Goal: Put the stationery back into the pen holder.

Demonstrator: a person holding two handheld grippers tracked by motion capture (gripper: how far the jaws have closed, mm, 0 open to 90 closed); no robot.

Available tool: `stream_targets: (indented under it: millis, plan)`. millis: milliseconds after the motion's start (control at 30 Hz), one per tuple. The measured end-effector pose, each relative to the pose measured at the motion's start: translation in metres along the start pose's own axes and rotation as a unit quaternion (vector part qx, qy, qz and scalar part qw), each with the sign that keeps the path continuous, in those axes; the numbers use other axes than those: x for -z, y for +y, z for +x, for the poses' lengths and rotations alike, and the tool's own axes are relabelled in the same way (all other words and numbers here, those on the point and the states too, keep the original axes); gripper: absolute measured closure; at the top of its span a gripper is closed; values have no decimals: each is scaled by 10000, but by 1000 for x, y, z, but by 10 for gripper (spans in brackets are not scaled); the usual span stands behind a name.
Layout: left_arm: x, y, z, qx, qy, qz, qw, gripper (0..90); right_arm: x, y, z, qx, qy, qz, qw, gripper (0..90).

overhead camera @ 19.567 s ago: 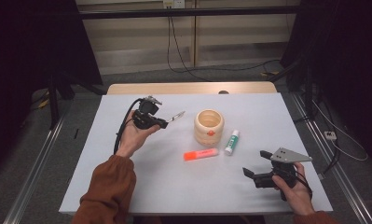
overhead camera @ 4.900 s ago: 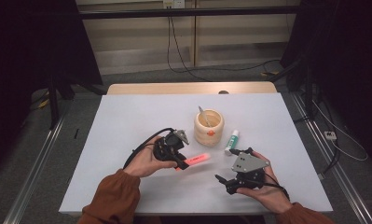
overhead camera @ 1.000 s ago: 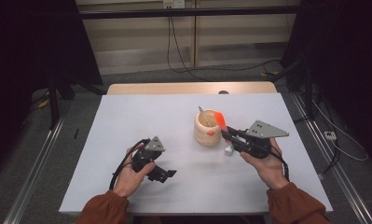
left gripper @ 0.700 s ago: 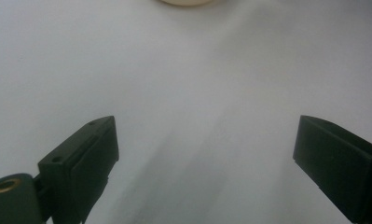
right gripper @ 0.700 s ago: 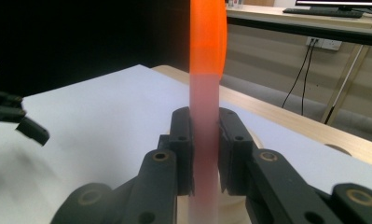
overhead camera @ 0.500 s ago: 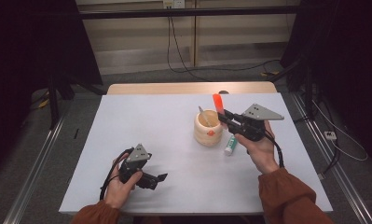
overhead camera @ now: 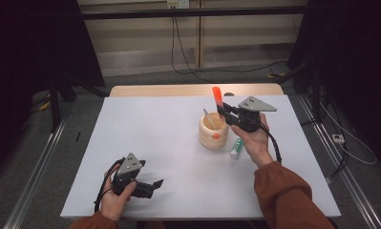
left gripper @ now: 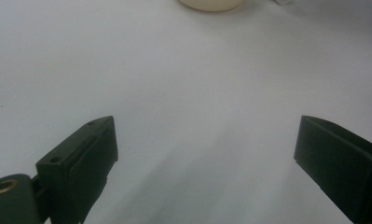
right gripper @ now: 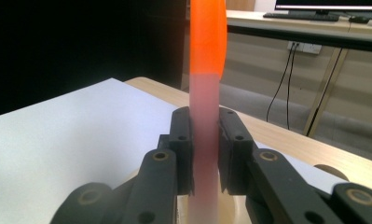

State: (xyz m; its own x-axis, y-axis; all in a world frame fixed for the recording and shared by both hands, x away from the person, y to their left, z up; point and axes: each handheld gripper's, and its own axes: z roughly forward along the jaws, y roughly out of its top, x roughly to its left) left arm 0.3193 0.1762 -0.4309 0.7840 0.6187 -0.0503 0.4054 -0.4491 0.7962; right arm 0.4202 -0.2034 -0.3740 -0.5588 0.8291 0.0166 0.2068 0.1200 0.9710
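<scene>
Upright between the pinching right tongs (overhead camera: pixel 222 109), an orange-tipped tube (right gripper: pixel 205 93) stands above a wooden cup (overhead camera: pixel 213 131) on the tabletop (overhead camera: pixel 164 124); its lower end is hidden. Well apart, the left tongs (overhead camera: pixel 155 183) rest spread wide and empty.

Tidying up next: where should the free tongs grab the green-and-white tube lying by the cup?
Take the tube across its middle, from straight above. It lies flat on the table, long and narrow, beside the cup, so jaws should straddle its short width.
</scene>
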Motion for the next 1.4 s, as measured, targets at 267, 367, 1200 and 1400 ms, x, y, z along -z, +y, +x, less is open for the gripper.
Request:
stream_targets:
  millis: [267, 367, 1200, 1400]
  plan:
    - [-2, -1, 0, -37, -11, 26, 10000, 59, -17, -12, -5, -43, -27, 97, 9999, 777]
    - [-2, -1, 1, -44, 7, 27, 10000, 59, -19, -15, -5, -34, -21, 132, 9999, 776]
    - [-1, -1, 2, -51, 37, 38, 10000, 58, -27, -31, -3, 187, -21, 427, 9989, 709]
    - [-2, -1, 2, -53, 31, 23, 10000, 58, -22, -27, -4, 172, 4, 390, 9991, 616]
